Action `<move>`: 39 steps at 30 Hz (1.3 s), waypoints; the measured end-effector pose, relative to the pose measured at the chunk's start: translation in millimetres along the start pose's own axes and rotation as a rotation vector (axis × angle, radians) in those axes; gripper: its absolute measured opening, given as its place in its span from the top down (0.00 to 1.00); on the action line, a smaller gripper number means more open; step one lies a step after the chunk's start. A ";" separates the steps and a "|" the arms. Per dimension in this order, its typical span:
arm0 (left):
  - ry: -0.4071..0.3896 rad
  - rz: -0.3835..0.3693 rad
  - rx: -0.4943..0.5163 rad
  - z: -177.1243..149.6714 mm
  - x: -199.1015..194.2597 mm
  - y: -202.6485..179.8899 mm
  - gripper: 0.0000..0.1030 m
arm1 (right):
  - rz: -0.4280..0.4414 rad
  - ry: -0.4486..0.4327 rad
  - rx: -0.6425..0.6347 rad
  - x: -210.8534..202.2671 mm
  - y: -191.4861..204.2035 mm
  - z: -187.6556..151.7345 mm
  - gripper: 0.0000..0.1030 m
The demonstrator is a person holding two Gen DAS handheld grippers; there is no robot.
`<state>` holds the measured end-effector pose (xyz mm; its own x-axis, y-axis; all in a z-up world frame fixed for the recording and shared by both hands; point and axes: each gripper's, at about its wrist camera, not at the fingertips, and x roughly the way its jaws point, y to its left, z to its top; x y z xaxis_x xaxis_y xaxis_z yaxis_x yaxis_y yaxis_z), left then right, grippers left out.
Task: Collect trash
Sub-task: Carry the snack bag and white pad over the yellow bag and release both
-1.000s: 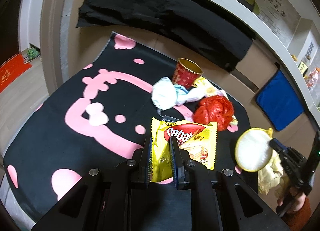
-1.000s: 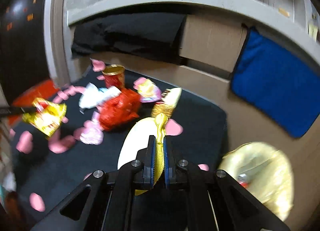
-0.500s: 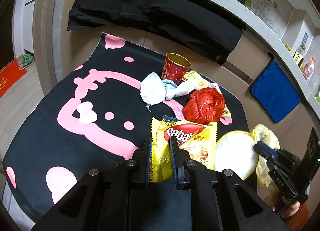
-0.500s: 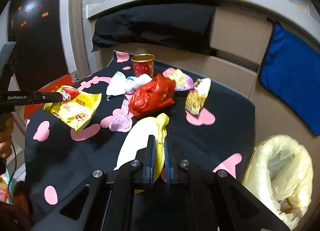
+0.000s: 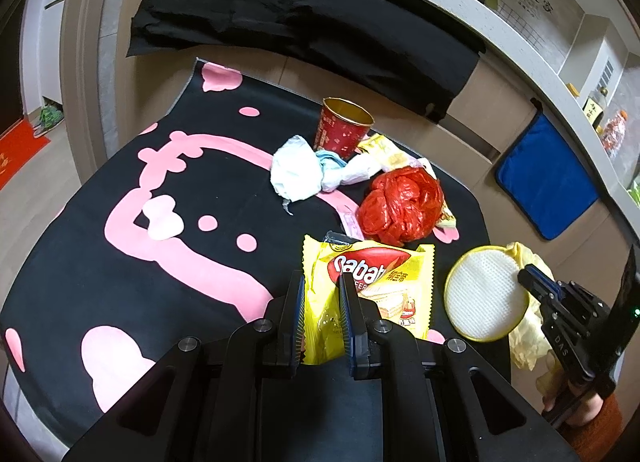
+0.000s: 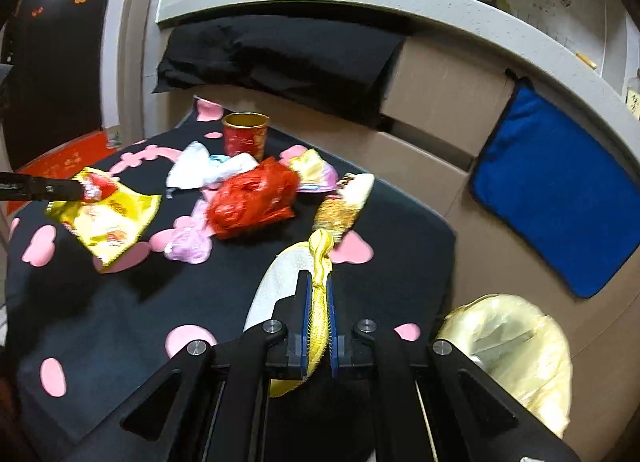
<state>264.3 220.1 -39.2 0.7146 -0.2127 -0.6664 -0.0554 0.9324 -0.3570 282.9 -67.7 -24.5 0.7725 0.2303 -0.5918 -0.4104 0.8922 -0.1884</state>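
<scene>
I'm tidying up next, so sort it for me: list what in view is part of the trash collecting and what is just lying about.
Part of the job:
- yellow wafer wrapper, in the left gripper
- round yellow-rimmed pad, in the right gripper
- yellow trash bag
- red cup
- white crumpled paper
- red plastic bag
- gold wrapper

Just lying about:
- blue cushion
- black cloth
- black-and-pink mat

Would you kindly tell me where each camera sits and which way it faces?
Left wrist: on the left claw, angled down over the black-and-pink mat; its claw grips a yellow snack packet; the right claw and a hand show at right.
Right wrist: on the right claw, facing the same mat; it pinches a round pad's yellow edge.
Shared: red cup, red bag, blue cushion.
</scene>
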 end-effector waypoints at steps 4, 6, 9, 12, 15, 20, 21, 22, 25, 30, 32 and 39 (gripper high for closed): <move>-0.001 -0.001 -0.001 -0.3 -0.2 -0.4 0.83 | 0.081 -0.034 0.025 -8.9 6.9 0.6 0.90; -0.003 -0.001 -0.001 -0.6 -0.5 -1.3 0.83 | 0.110 -0.029 0.042 -8.2 7.5 1.2 0.88; -0.007 -0.005 0.008 0.9 -1.8 -5.1 0.83 | 0.102 0.003 0.068 -0.6 5.1 0.4 0.87; -0.019 -0.009 0.028 5.6 -4.7 -13.6 0.83 | 0.132 0.036 0.149 5.9 -8.5 -1.4 0.88; -0.044 -0.019 0.066 15.9 -9.9 -31.4 0.83 | 0.154 0.028 0.199 0.7 -22.0 1.5 0.89; -0.101 -0.045 0.165 41.4 -20.2 -84.8 0.83 | 0.130 -0.057 0.218 -30.5 -50.2 22.0 0.89; -0.112 -0.052 0.181 46.9 -22.3 -95.2 0.83 | 0.126 -0.075 0.224 -37.8 -57.4 26.9 0.89; -0.127 -0.060 0.203 53.7 -24.8 -109.3 0.83 | 0.123 -0.087 0.229 -42.6 -63.4 30.9 0.89; -0.174 -0.091 0.261 72.8 -31.7 -152.1 0.83 | 0.101 -0.138 0.251 -64.9 -91.0 44.4 0.89; -0.236 -0.152 0.345 95.3 -32.3 -221.1 0.83 | 0.031 -0.211 0.280 -99.0 -140.0 56.2 0.89; -0.232 -0.184 0.365 100.0 -27.0 -245.3 0.83 | -0.011 -0.233 0.292 -111.0 -159.8 55.9 0.89; -0.203 -0.278 0.426 95.0 2.8 -321.7 0.83 | -0.129 -0.260 0.346 -137.3 -217.4 38.0 0.89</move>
<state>350.3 -52.6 136.1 0.7845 -0.4469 -0.4298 0.4120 0.8938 -0.1772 284.4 -278.6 127.5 0.9210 0.1588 -0.3556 -0.1502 0.9873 0.0518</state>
